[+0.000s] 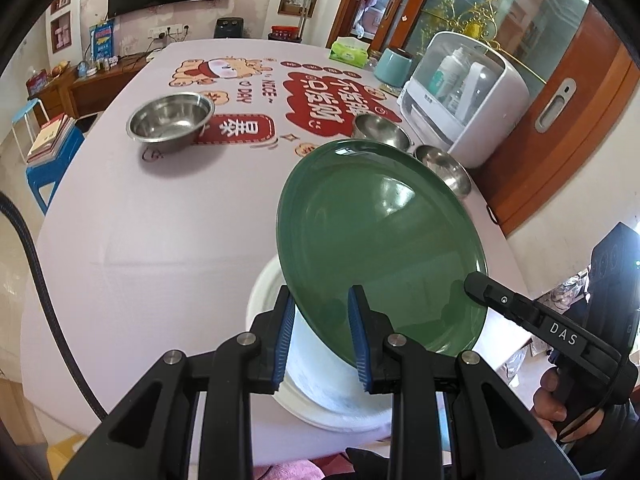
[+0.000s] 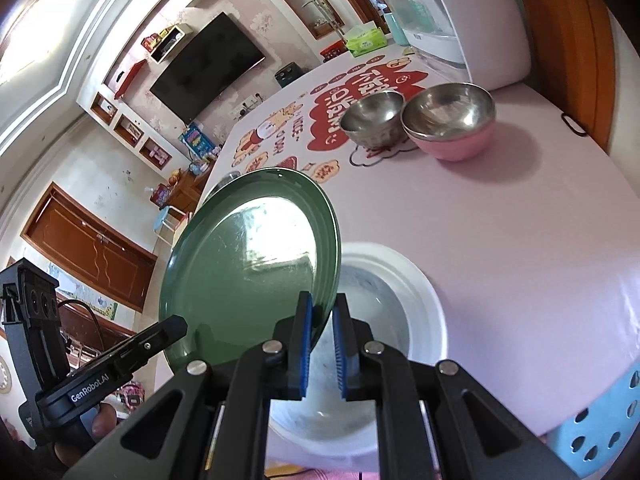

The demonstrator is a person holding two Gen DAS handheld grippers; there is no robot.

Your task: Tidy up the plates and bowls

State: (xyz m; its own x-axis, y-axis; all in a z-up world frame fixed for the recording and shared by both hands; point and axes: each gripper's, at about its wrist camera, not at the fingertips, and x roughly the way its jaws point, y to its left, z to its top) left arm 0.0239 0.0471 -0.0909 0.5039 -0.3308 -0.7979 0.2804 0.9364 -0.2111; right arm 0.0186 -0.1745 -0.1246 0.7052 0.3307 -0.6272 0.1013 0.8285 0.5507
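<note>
Left wrist view: green plate (image 1: 380, 240) is glossy, round, dark green with a raised rim, tilted up on edge above the white plate (image 1: 320, 404). Left hand-held gripper (image 1: 322, 340) is clamped on the green plate's near rim, one blue pad (image 1: 285, 344) behind the rim and one in front. Right hand-held gripper (image 1: 476, 286) comes in from the right, its black tip on the same plate's lower right rim; a hand (image 1: 554, 398) holds its grip. White plate lies flat on the desk (image 1: 160, 240) right under the green one, nothing on it. Big steel bowl (image 1: 170, 122) sits well beyond the green plate to the left, empty. Two smaller steel bowls (image 1: 380, 130) and (image 1: 444, 168) poke out behind the green plate's top edge, beside the white cabinet (image 1: 464, 92).

Right wrist view: right hand-held gripper (image 2: 322, 340) is pinched tight on the green plate (image 2: 252, 264) at its right rim, blue pads (image 2: 305, 340) nearly touching. Left hand-held gripper (image 2: 174, 326) has its tip on the plate's lower left rim. White plate (image 2: 400, 280) is directly below and right of the green one, empty. Beyond it, a steel bowl (image 2: 374, 118) and a pink-sided bowl (image 2: 450, 120) stand touching, both empty.
</note>
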